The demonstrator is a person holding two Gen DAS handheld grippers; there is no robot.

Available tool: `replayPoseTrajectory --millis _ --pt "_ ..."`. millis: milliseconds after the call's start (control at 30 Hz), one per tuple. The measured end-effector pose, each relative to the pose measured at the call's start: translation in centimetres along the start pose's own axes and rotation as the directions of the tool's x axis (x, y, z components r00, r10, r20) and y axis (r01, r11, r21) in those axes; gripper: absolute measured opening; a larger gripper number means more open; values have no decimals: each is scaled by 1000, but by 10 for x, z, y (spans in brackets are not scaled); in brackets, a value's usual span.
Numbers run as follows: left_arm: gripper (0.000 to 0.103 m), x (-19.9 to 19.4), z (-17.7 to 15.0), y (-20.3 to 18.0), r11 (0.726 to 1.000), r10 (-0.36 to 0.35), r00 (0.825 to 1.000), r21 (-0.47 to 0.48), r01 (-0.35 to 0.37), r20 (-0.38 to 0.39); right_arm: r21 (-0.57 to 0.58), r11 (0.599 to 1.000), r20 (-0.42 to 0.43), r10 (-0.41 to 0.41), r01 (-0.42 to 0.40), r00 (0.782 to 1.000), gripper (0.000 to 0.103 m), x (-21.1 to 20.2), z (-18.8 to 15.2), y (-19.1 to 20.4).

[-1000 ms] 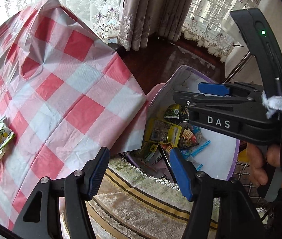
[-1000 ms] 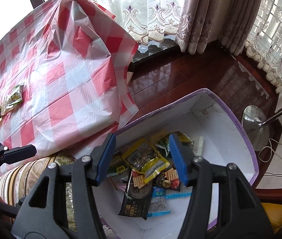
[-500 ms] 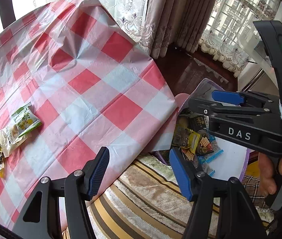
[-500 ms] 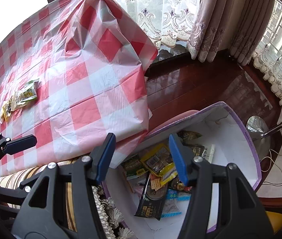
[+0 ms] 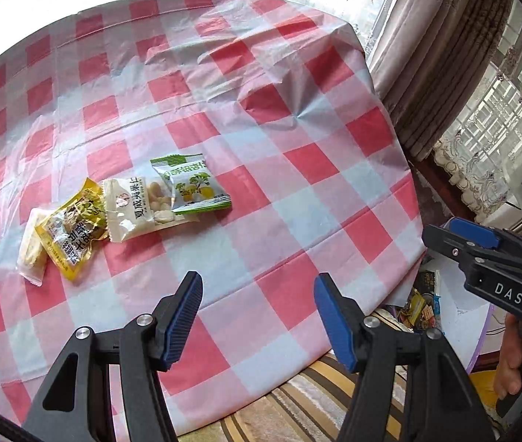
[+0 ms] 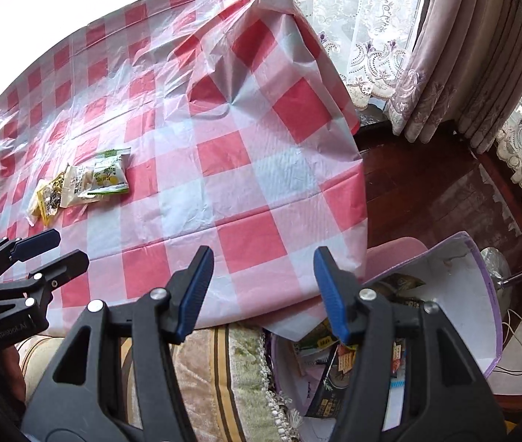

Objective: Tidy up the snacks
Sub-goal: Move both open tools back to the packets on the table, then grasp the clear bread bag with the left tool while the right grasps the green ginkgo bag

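Four small snack packets lay overlapping in a row on the red-and-white checked plastic tablecloth (image 5: 297, 154): a green-and-white lemon packet (image 5: 189, 188), a white nut packet (image 5: 139, 208), a yellow packet (image 5: 71, 230) and a pale packet (image 5: 32, 246). Beyond the tablecloth's right edge stood a white, purple-rimmed box (image 6: 482, 294) holding more snacks. The left gripper (image 5: 257, 316) and the right gripper (image 6: 261, 291) hovered over the cloth's near edge, jaws spread wide, gripping nothing.

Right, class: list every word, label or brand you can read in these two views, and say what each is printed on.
"DAS": black body of the right gripper.
"夏威夷果仁": white nut packet on the red-and-white checked tablecloth.
"GenRobot.AI": black body of the left gripper, faint.
Green-and-white packet, yellow packet, and packets in the white purple-rimmed box: too blurred or too small to read.
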State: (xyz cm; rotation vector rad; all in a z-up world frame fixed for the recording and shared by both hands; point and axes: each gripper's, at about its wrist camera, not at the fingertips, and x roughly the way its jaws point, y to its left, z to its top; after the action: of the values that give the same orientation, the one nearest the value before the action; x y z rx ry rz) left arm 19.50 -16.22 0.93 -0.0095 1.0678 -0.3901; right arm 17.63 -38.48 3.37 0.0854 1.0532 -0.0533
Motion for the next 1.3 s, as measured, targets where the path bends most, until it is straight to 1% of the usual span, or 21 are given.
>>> replayPoseTrajectory --millis 100,133,200,300,400,467,533,633,833,933,1000,1100,1200,1300 --pt "64 -8 -1 41 996 42 999 -85 -39 27 -9 1000 4 14 -14 1000 60 4 6 17" --pt "64 -11 -1 53 992 67 997 -109 -63 36 -11 1000 6 17 -17 1000 60 5 8 23" --pt "64 -18 -1 81 980 118 991 -165 -107 57 -14 1000 12 24 -24 1000 61 8 13 33" --pt "64 -27 -4 119 961 152 985 -245 -129 77 -6 999 22 40 -40 999 61 13 21 49" --pt "64 -34 -7 150 938 207 975 -301 -174 82 -24 999 25 49 -48 999 61 21 29 67" --pt "64 -38 -10 169 923 229 969 -335 -188 87 -36 998 25 56 -55 998 61 26 34 80" --pt "64 -39 -13 184 918 240 966 -347 -194 93 -40 996 27 84 -83 996 61 32 39 92" --pt "63 -35 -17 198 920 237 966 -343 -190 101 -46 991 13 124 -123 992 61 45 45 108" --pt "62 -17 -18 201 943 209 973 -284 -175 95 -80 983 -18 162 -163 987 62 67 54 139" --pt "62 -5 -16 200 951 215 974 -242 -192 74 -92 979 -31 178 -180 984 62 77 59 150" --pt "62 4 -16 201 951 234 971 -221 -218 48 -100 978 -40 182 -185 982 63 83 62 157" --pt "62 15 -14 203 954 239 971 -192 -230 26 -106 974 -48 197 -201 979 63 92 65 164" --pt "62 22 -10 203 959 239 971 -161 -232 27 -116 969 -56 211 -216 976 66 102 69 171" --pt "62 26 -5 202 961 248 968 -132 -242 32 -111 967 -77 221 -228 972 66 112 71 176"
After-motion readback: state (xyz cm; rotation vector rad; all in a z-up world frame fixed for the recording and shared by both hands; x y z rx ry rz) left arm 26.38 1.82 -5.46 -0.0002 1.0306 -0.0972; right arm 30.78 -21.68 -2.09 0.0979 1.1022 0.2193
